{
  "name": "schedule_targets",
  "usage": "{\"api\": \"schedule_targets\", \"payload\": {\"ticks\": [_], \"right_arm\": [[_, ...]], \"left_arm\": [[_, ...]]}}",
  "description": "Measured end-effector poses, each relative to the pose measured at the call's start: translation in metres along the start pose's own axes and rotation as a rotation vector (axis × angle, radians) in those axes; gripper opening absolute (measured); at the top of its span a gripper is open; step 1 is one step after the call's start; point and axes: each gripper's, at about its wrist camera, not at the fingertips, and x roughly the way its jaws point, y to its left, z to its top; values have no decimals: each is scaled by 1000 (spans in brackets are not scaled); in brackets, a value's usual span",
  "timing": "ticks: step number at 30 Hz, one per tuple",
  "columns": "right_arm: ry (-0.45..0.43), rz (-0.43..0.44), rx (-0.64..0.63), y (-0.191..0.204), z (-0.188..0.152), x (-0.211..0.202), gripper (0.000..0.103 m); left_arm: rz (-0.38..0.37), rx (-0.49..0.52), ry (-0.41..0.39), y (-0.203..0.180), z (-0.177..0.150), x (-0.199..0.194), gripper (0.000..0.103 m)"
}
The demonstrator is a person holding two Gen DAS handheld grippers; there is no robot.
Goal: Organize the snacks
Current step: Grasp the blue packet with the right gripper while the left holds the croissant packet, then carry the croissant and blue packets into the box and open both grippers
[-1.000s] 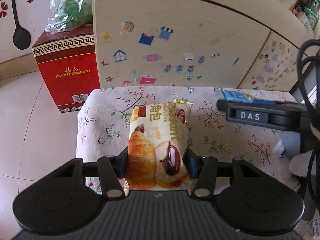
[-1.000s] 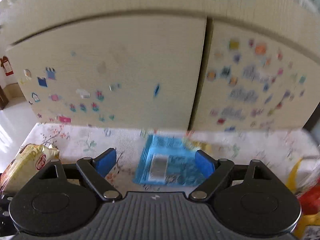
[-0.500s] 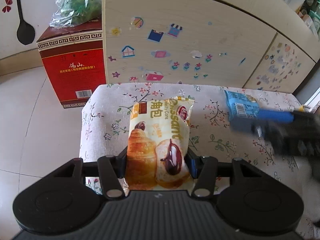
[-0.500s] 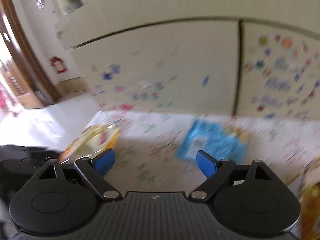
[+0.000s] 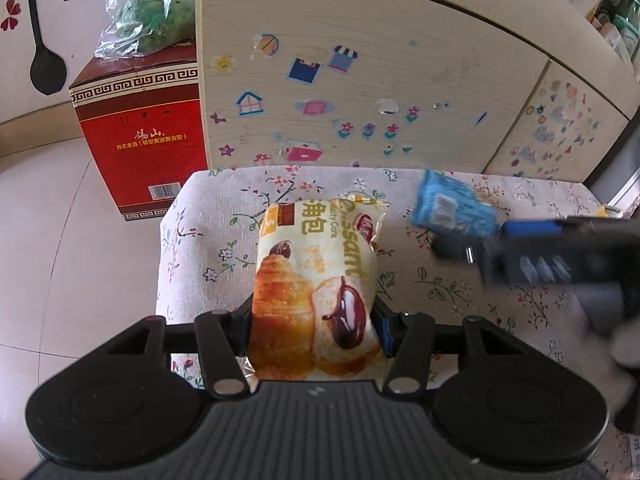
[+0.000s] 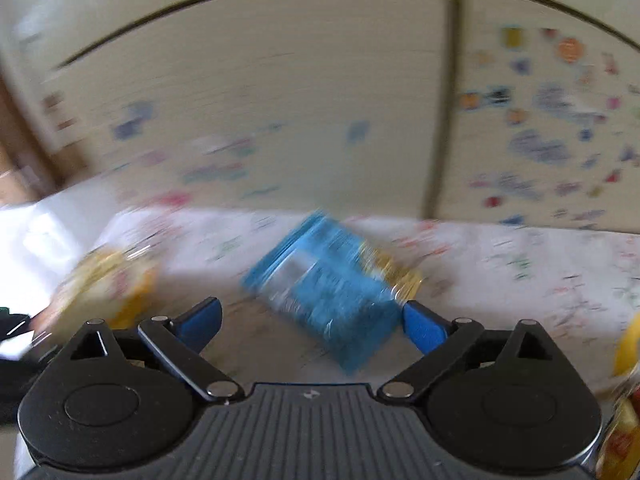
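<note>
The left gripper (image 5: 316,316) clamps the croissant pack (image 5: 316,280); the right gripper (image 6: 312,320), jaws opening wide, straddles the blue packet (image 6: 328,292) on the floral tabletop (image 5: 460,292).

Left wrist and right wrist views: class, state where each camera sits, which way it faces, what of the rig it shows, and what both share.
Left wrist: sits behind the left tool, facing down over the floral cloth toward the stickered cabinet; its fingers clamp the croissant pack.
Right wrist: sits behind the right tool, facing the same cabinet; its jaws are opening around the blue packet.
Shared: both snacks, cloth, cabinet.
</note>
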Motion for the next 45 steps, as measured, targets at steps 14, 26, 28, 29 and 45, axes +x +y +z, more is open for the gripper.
{"api": "schedule_targets", "payload": {"ticks": [14,26,28,29,45], "right_arm": [[-20,-102,-338,12,23,14,101],[5,-21,-278,-3,30,28,92],[-4,-32,-258,-4,29,22,76],[-5,-36,-253,-4,28,19,72],[-44,-107,-163,18,-20,-47,60]], "left_arm": [[0,7,-2,-1,0,0,52],[10,24,-7,-3,-2,0,54],[18,29,-10,-5,-2,1,54],[21,29,-10,-6,-2,0,53],[13,44,-36,-21,-5,-24,50]]}}
